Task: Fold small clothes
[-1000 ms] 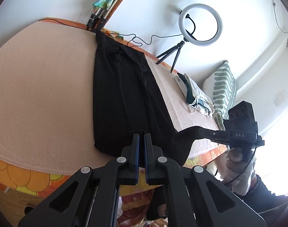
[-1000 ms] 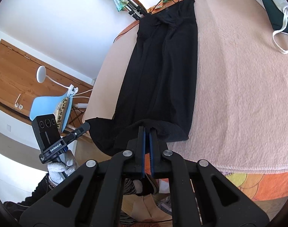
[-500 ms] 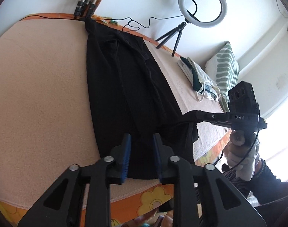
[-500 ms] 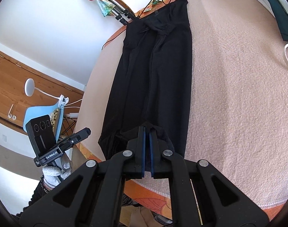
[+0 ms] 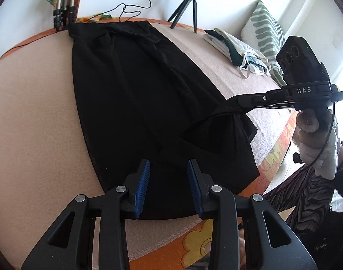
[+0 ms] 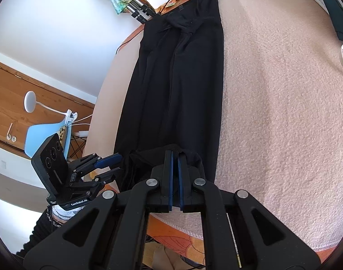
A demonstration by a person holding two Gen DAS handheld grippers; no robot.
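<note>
A long black garment of thin fabric (image 5: 130,94) lies stretched lengthwise on a bed covered by a pale pink fuzzy blanket (image 6: 279,103), its near hem reaching the blanket's edge. The left gripper (image 5: 168,186) hovers just above that hem with its blue-padded fingers (image 5: 143,184) spread well apart and holding nothing. The right gripper (image 6: 175,180) has its fingers pressed nearly together on a bunched corner of the black garment, lifting that corner slightly off the blanket, to the right of the left fingers. Far beyond the fingers stand a black tripod (image 5: 189,6) and a folded pile of white and dark green clothes (image 5: 236,47) beside a green-striped pillow (image 5: 263,31).
</note>
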